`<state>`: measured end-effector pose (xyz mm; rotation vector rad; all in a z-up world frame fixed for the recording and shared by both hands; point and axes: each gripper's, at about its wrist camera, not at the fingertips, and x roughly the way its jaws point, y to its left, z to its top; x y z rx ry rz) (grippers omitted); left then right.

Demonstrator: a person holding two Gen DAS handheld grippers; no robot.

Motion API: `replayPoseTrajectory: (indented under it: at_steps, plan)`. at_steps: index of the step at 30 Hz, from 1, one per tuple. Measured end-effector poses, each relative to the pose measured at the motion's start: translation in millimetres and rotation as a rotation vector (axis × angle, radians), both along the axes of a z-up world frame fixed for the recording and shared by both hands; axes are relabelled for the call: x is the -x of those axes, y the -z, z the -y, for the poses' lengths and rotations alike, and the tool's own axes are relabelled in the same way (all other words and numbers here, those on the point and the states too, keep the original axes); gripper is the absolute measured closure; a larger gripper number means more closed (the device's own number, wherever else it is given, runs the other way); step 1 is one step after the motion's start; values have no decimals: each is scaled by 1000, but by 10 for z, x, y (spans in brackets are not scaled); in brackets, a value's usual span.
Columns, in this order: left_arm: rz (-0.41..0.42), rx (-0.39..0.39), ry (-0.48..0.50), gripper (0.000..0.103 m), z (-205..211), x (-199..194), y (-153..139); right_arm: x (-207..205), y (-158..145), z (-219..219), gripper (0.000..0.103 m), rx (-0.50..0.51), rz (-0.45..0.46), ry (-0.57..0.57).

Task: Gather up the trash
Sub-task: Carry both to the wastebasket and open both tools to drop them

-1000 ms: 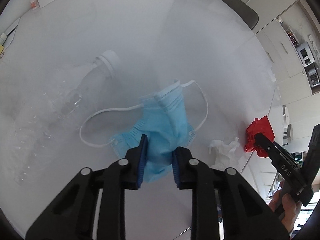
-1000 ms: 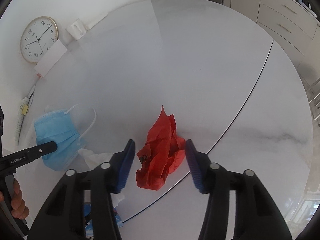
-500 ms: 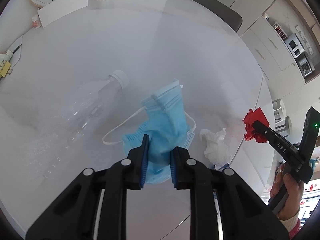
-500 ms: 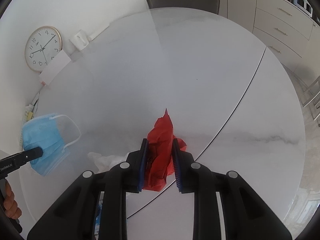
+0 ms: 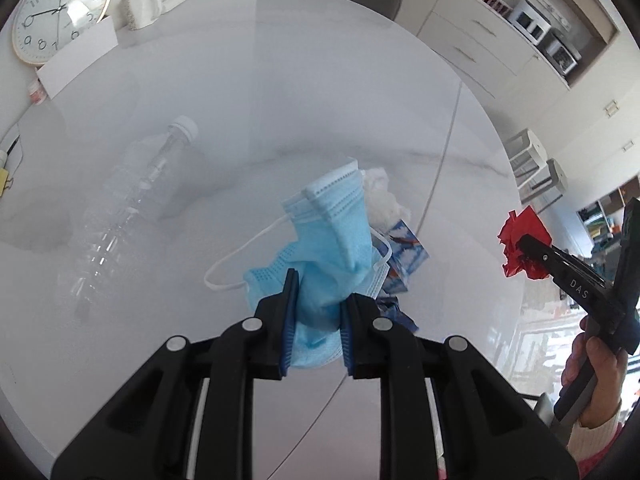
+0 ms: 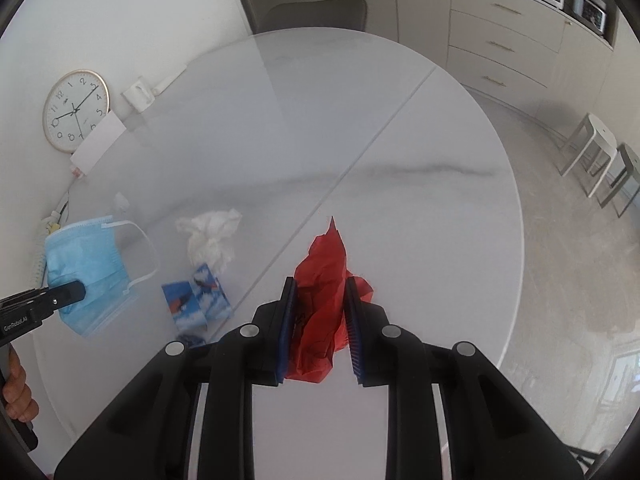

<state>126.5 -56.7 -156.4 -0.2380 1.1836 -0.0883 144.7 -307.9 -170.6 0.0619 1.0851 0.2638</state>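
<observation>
Left tongs [image 5: 316, 308] squeezed nearly shut on a blue face mask [image 5: 332, 248], lifted clear above the white round desk [image 5: 280, 120]; one white ear loop dangling loose; right tongs [image 6: 318, 322] pinched tight on a crumpled red paper [image 6: 324, 280], also held up off the desk, out past its right edge in the left view; a hand [image 5: 592, 364] gripping the handle there; down on the desk, near the middle seam, a scrunched white tissue [image 6: 212, 236] touching a small blue and white packet [image 6: 196, 296]; a clear plastic bottle [image 5: 120, 216] with a white cap lying on its side toward the left edge; a round clock [image 6: 76, 110] and a white mug [image 5: 138, 6] at the far left edge by the wall.
</observation>
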Motion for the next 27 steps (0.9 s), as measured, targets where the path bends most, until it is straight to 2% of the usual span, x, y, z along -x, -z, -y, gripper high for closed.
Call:
replayPoseTrajectory:
  at_steps: [10,16,21,27]
  plan:
    - [1,42,328,84,916,475,-21,1338,37,816,79,25,-43,280]
    - [-19,54,500,84,1599,809,9,1944,167,1260,79,24,-86,411]
    - [-60,57,611,84,2195,1014,85,2243,283,1538,79,10,-112,458]
    - [-147,35,731,84,2989,1268,409,2523,434,1905,79,-9,-132,462]
